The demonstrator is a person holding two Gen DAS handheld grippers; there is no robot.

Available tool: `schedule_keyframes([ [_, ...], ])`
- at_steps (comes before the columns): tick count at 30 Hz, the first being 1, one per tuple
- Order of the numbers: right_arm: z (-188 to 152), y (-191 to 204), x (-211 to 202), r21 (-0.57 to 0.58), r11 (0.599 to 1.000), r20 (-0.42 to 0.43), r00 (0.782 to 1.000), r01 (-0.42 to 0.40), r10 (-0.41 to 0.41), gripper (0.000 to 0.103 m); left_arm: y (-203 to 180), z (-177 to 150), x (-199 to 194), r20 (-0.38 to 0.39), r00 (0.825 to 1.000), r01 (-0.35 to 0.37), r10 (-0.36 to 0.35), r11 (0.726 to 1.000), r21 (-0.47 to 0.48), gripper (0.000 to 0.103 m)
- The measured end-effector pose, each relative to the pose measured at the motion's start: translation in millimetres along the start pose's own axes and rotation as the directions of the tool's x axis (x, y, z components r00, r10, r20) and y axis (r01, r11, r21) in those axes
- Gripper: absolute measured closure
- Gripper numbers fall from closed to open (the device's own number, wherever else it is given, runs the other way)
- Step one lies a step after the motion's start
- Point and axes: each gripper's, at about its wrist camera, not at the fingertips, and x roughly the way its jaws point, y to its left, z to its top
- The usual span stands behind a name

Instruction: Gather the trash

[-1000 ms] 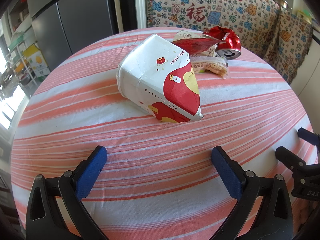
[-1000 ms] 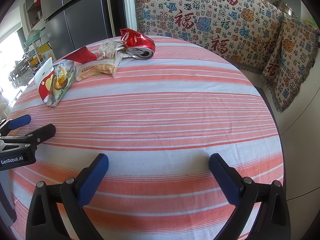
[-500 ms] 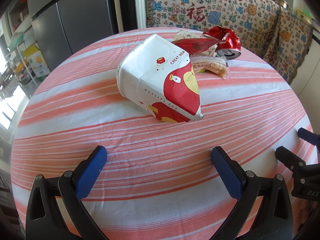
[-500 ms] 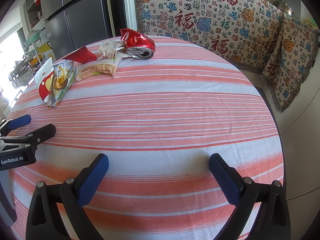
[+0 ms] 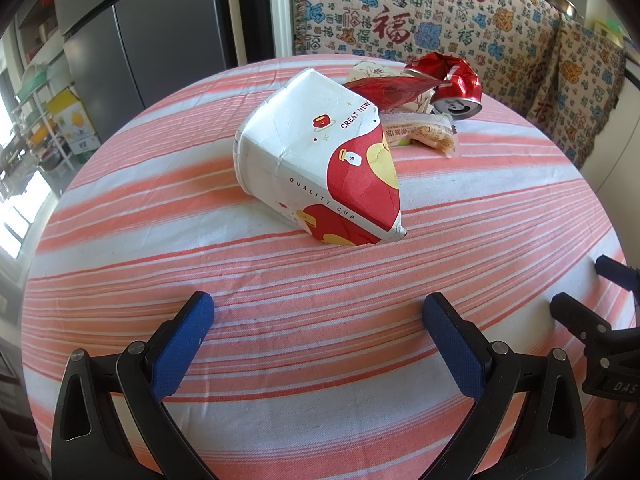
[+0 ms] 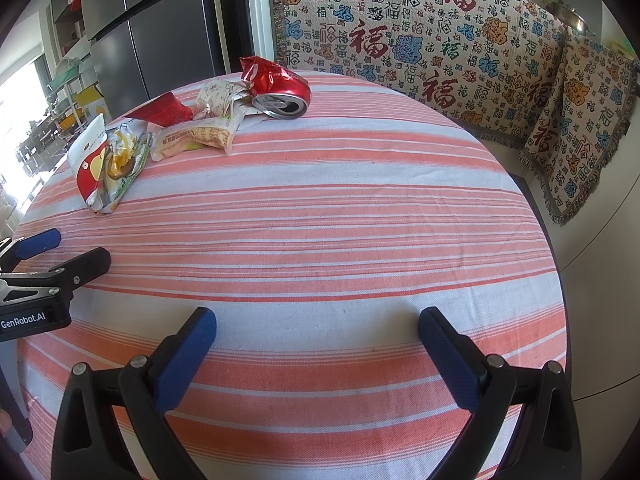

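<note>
While lying squashed, paper cup (image 5: 320, 168) sits ahead of gaping left tool (image 5: 318, 320)

You are working in bright daylight that comes from the window (image 6: 16, 128) at the far left, which is blown out to white. The striped tablecloth (image 5: 320, 280) looks sharp and evenly lit, with a soft shadow under the flattened paper cup (image 5: 320, 168). Fisheye distortion bends the edges and darkens the corners; the shelving near the window is probably slightly blurred.

"CREAT NEW", "QUALITY CUP" on paper cup (image 5: 320, 168), "GenRobot.AI" on left hand-held gripper (image 6: 30, 322)
</note>
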Motion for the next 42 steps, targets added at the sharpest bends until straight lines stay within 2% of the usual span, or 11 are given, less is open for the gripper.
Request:
schedule_keyframes([
  [10, 0.1, -0.4, -0.2, 0.0, 1.0, 0.0, 1.0, -0.001, 0.001, 0.0, 2.6, 1.0, -6.2, -0.05, 0.998, 0.026, -0.026, 1.0, 0.011, 0.0],
  [13, 0.0, -0.3, -0.3, 0.001, 1.0, 0.0, 1.0, -0.001, 0.001, 0.0, -0.2, 2.3, -25.1, 0.011, 0.995, 0.101, -0.101, 0.994, 0.03, 0.001],
  [15, 0.3, -0.5, -0.3, 0.001, 1.0, 0.0, 1.0, -0.001, 0.001, 0.0, -7.4, 8.6, -32.3, 0.039, 0.994, 0.096, -0.099, 0.994, 0.059, 0.0],
  [18, 0.1, -0.2, -0.5, 0.001, 1.0, 0.0, 1.0, 0.0, 0.0, 0.0, -14.9, 23.6, -24.9, 0.053, 0.998, 0.031, -0.035, 0.996, 0.081, 0.0],
  [21, 0.2, -0.6, -0.5, 0.001, 1.0, 0.0, 1.0, -0.001, 0.001, 0.0, 3.3, 35.3, -12.8, 0.042, 0.996, -0.075, 0.075, 0.997, -0.014, 0.001],
  [25, 0.2, -0.6, -0.6, 0.001, 1.0, 0.0, 1.0, -0.002, 0.002, 0.0, 55.0, 17.8, -31.2, 0.032, 0.994, -0.099, 0.105, 0.983, -0.153, 0.001],
  [30, 0.2, -0.7, -0.8, 0.001, 1.0, 0.0, 1.0, -0.001, 0.001, 0.0, 88.0, -20.6, -57.3, -0.017, 0.985, -0.17, 0.169, 0.978, -0.12, 0.001],
  [32, 0.2, -0.8, -0.8, 0.001, 1.0, 0.0, 1.0, -0.001, 0.001, 0.0, 94.7, -30.5, -62.7, -0.033, 0.99, -0.137, 0.134, 0.984, -0.113, 0.001],
  [35, 0.2, -0.9, -0.8, 0.001, 1.0, 0.0, 1.0, -0.001, 0.001, 0.0, 89.0, -28.7, -73.6, 0.015, 0.998, 0.055, -0.053, 0.991, -0.122, 0.001],
  [38, 0.2, -0.9, -0.9, 0.001, 1.0, 0.0, 1.0, -0.001, 0.001, 0.0, 71.8, -3.3, -78.1, 0.082, 0.974, 0.217, -0.21, 0.972, -0.09, 0.0],
  [42, 0.1, -1.0, -1.1, 0.001, 1.0, 0.0, 1.0, -0.002, 0.002, 0.0, 45.6, 37.7, -51.9, 0.053, 0.962, 0.267, -0.268, 0.963, 0.023, 0.0],
])
